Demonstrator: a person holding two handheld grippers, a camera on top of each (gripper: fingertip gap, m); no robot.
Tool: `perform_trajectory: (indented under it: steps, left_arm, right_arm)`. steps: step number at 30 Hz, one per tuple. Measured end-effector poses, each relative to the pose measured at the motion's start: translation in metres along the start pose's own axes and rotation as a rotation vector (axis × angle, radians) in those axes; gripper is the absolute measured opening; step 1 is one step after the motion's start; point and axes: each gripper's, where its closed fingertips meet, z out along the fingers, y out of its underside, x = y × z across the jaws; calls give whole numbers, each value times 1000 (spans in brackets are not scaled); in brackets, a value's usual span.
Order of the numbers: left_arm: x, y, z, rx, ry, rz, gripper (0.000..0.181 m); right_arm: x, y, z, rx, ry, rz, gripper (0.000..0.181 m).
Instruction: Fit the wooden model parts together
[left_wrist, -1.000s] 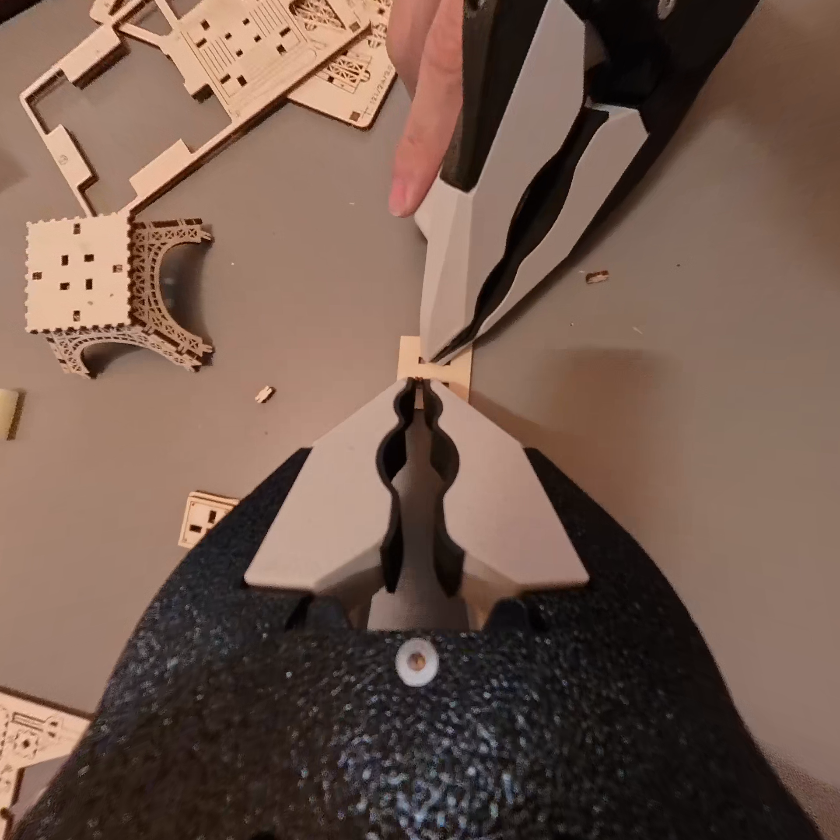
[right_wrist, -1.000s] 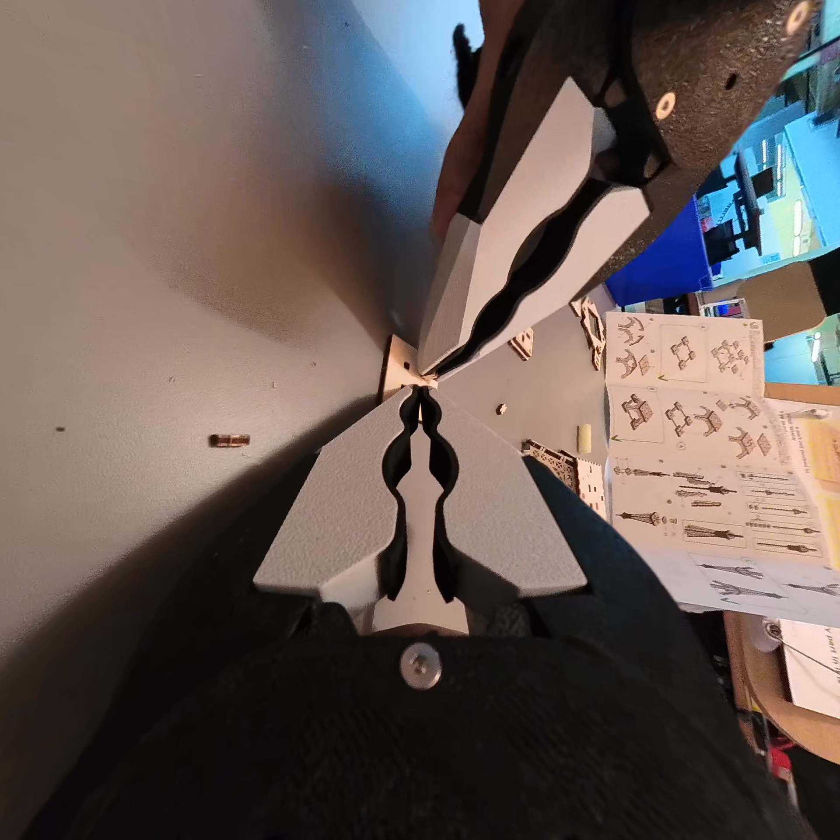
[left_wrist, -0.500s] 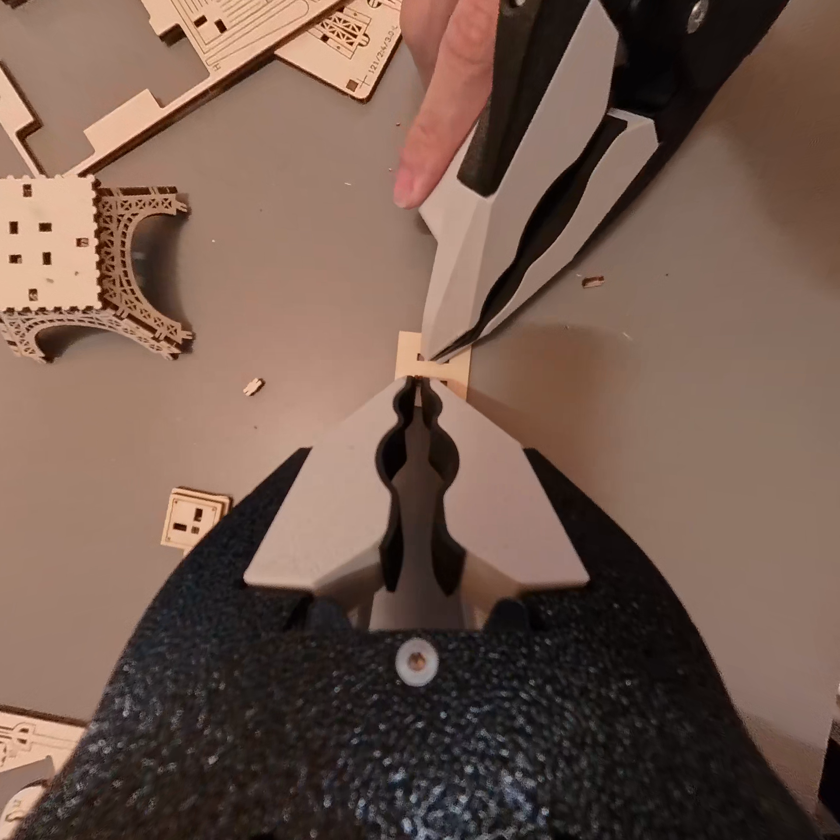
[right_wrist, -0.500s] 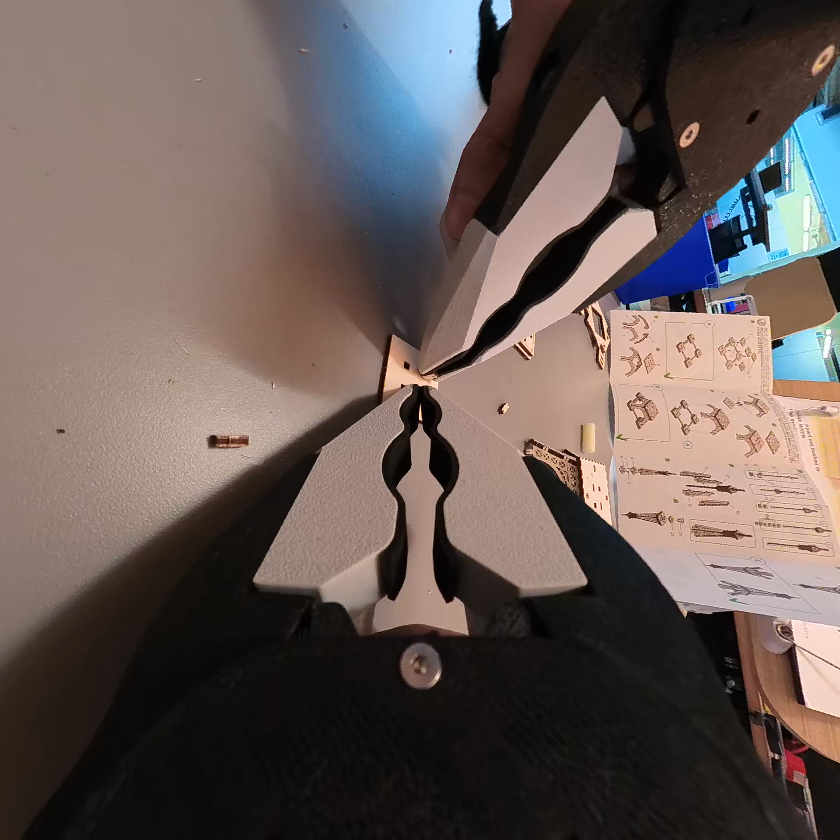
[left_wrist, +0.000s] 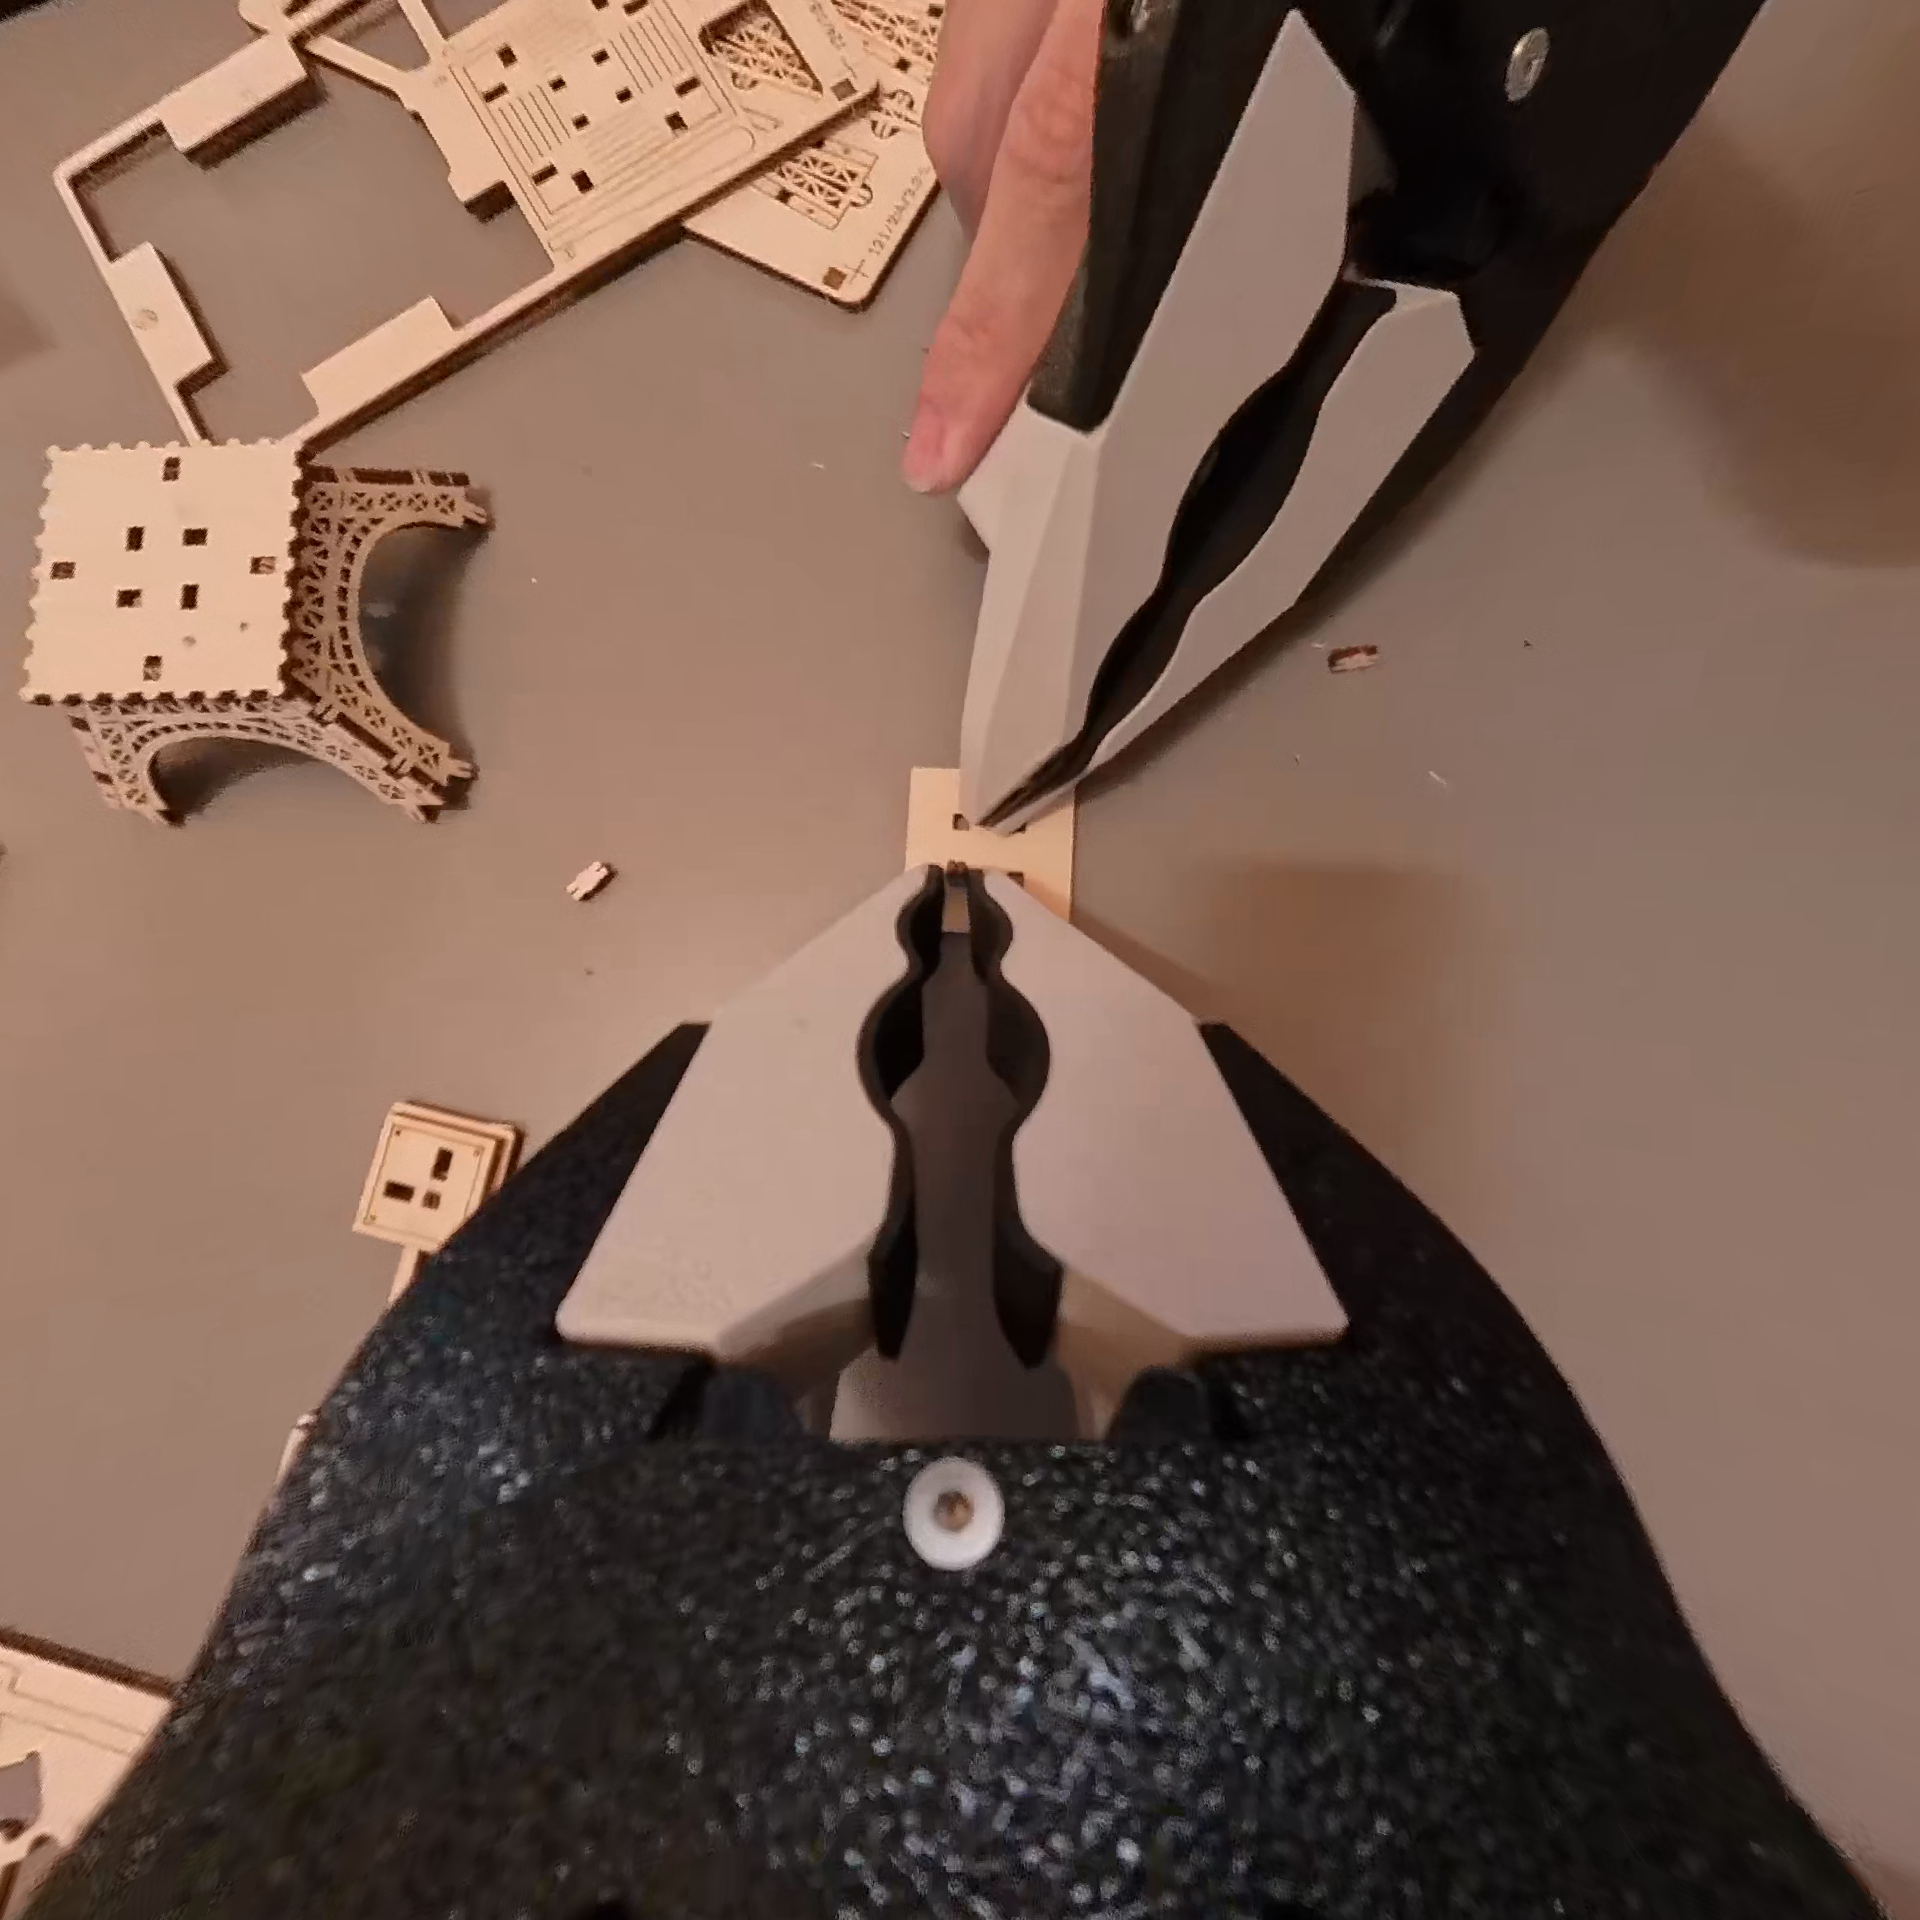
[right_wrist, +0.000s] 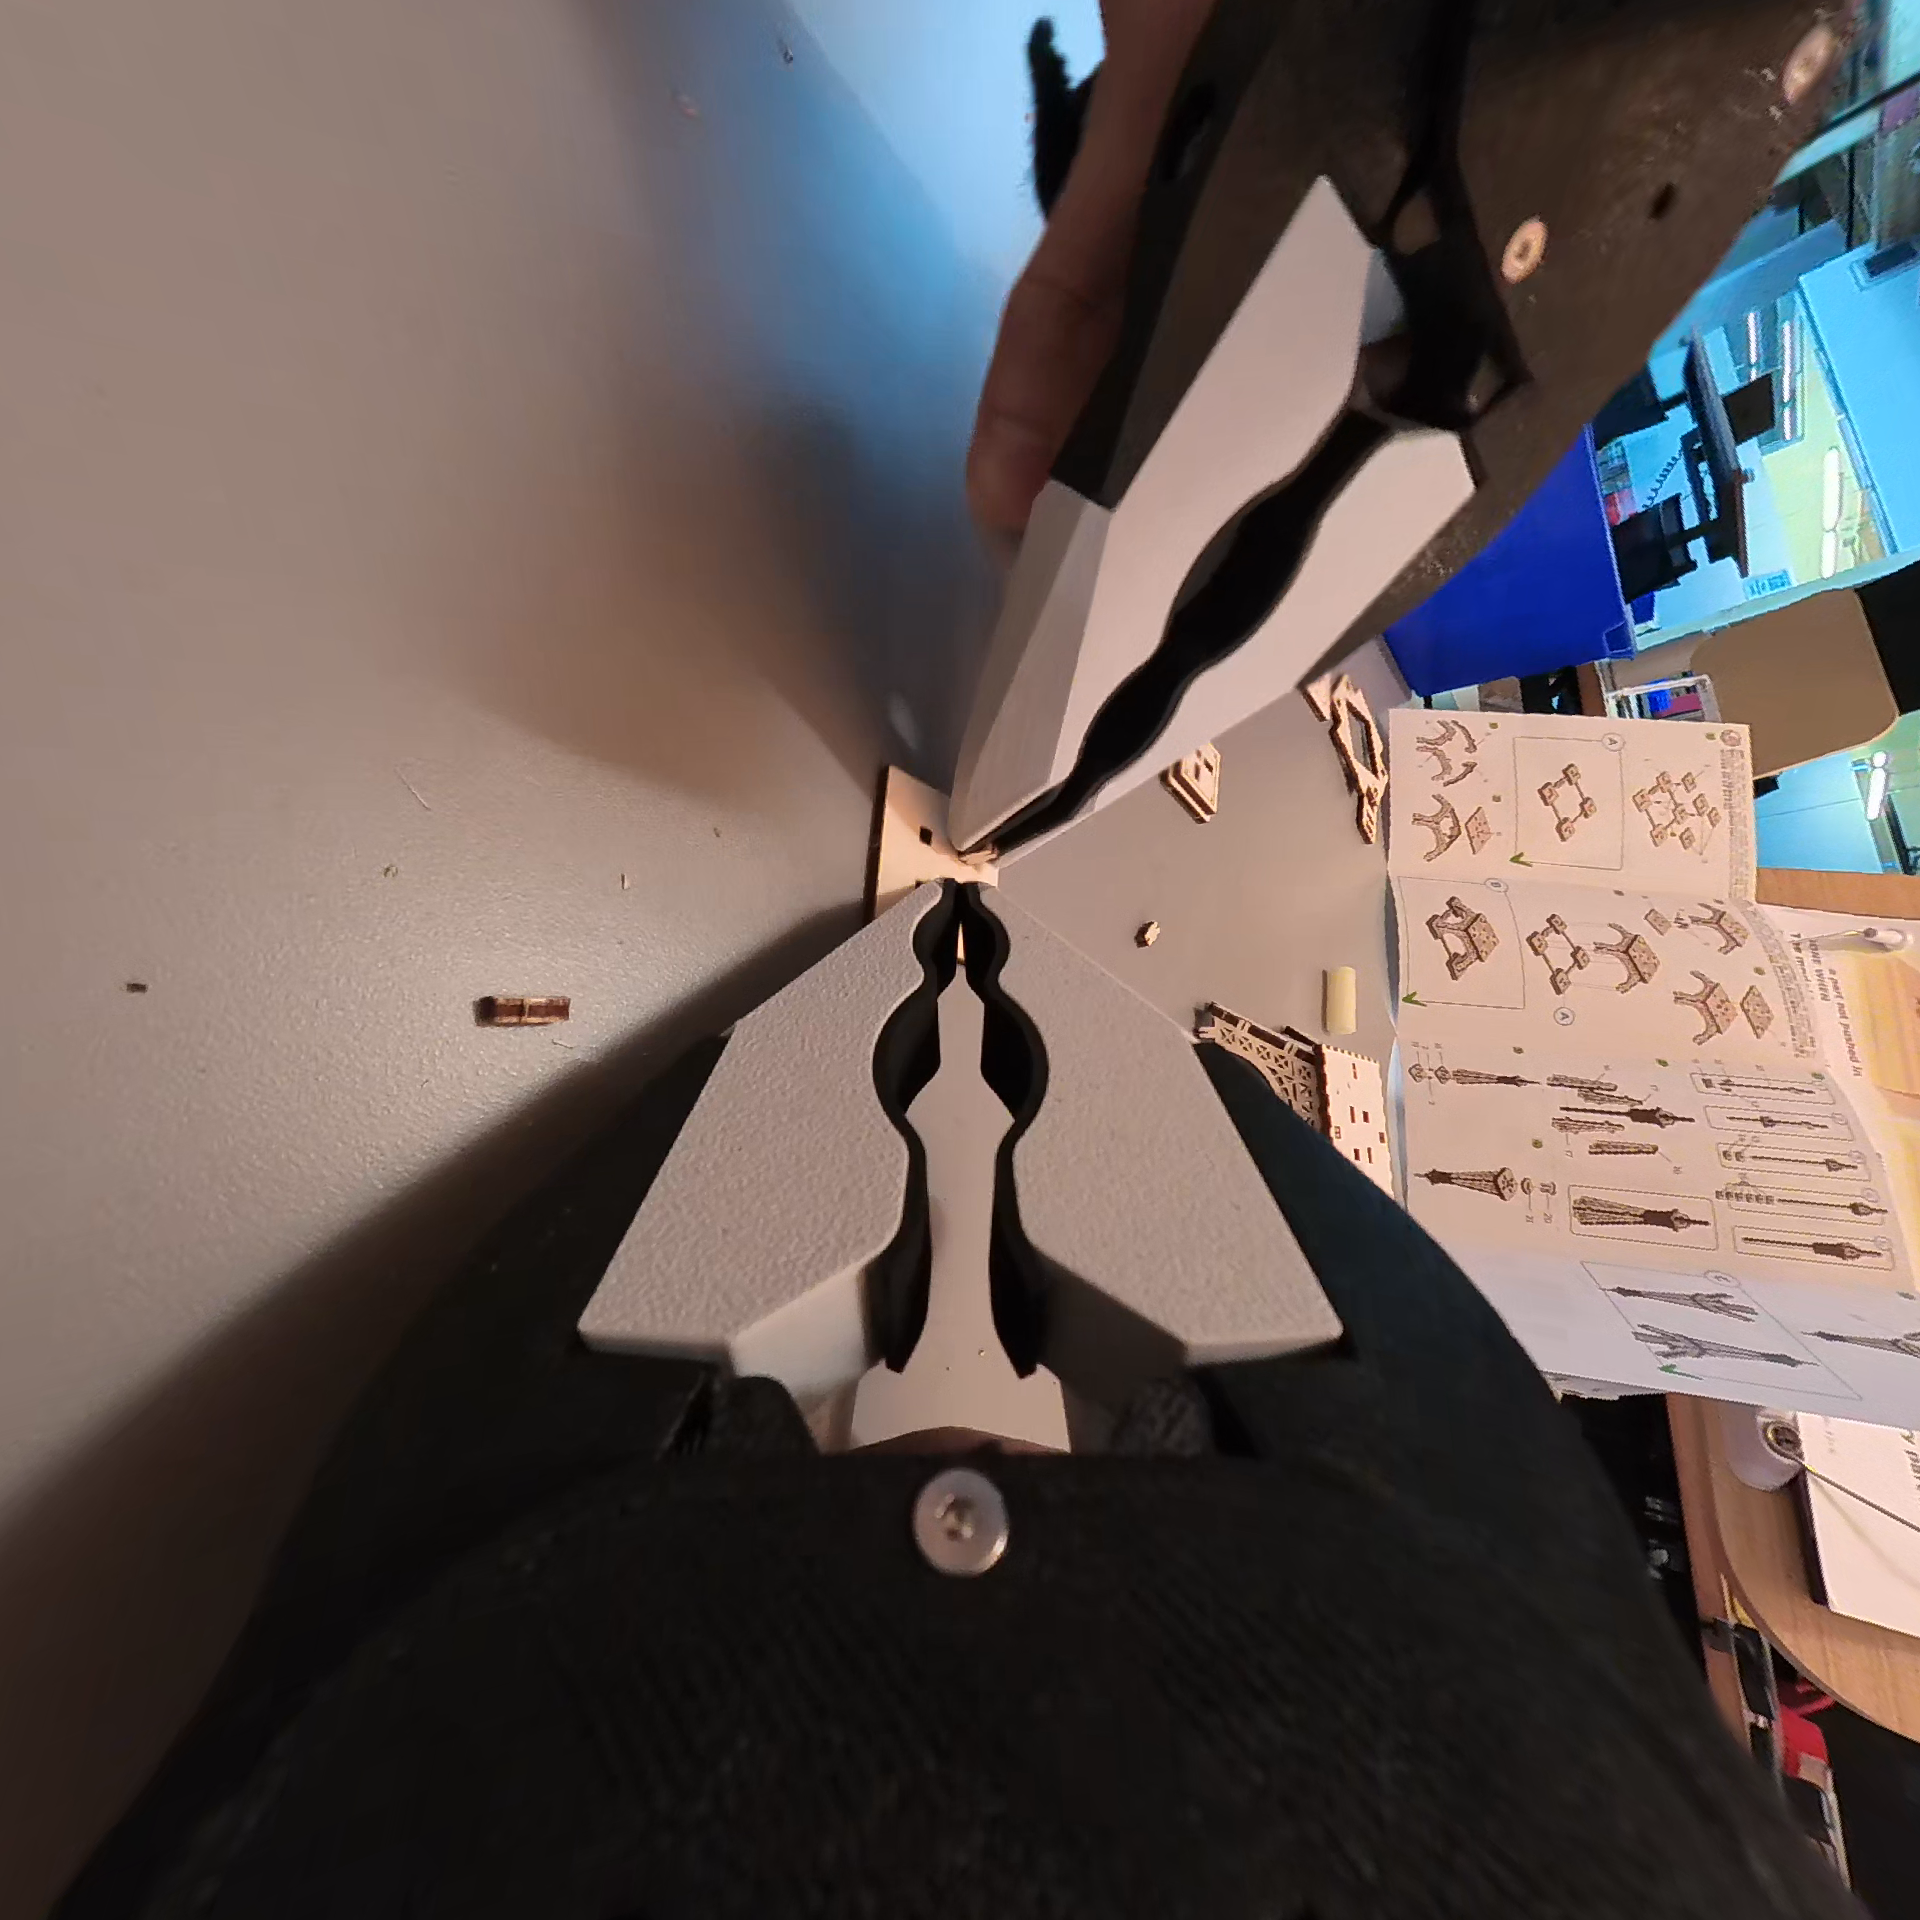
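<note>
A small square wooden plate (left_wrist: 935, 805) with slots sits at the centre, just over the grey table (left_wrist: 1455, 1143). My left gripper (left_wrist: 957, 875) points down at it and is shut on a small wooden peg (left_wrist: 953, 912), whose end meets the plate. My right gripper (left_wrist: 1000, 821) comes in from the upper right and is shut on the plate. In the right wrist view my right gripper (right_wrist: 954, 891) holds the plate (right_wrist: 902, 836) by its edge, and the left gripper (right_wrist: 975, 850) meets it from above. A person's finger (left_wrist: 971, 312) lies along the right gripper.
An assembled lattice tower base (left_wrist: 208, 623) stands at the left, also in the right wrist view (right_wrist: 1340, 1091). Punched-out part sheets (left_wrist: 468, 156) lie at the back left and a small square part (left_wrist: 431, 1174) nearer. Loose offcuts (left_wrist: 589, 883) (right_wrist: 523, 1010) lie about. An instruction sheet (right_wrist: 1621, 1039) lies at the table's end. My left and right fingertips are right by each other.
Both grippers stay shut with their tips together on the plate. The pair has shifted slightly over the table, so the tower base and sheets slide in the left wrist view.
</note>
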Motion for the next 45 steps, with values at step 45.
perform_trajectory:
  steps: [45]
  left_arm:
    - [72, -28, 23, 148, 82, 108, 11]
  right_arm:
    - [-32, 2, -80, 212, -715, 327, 20]
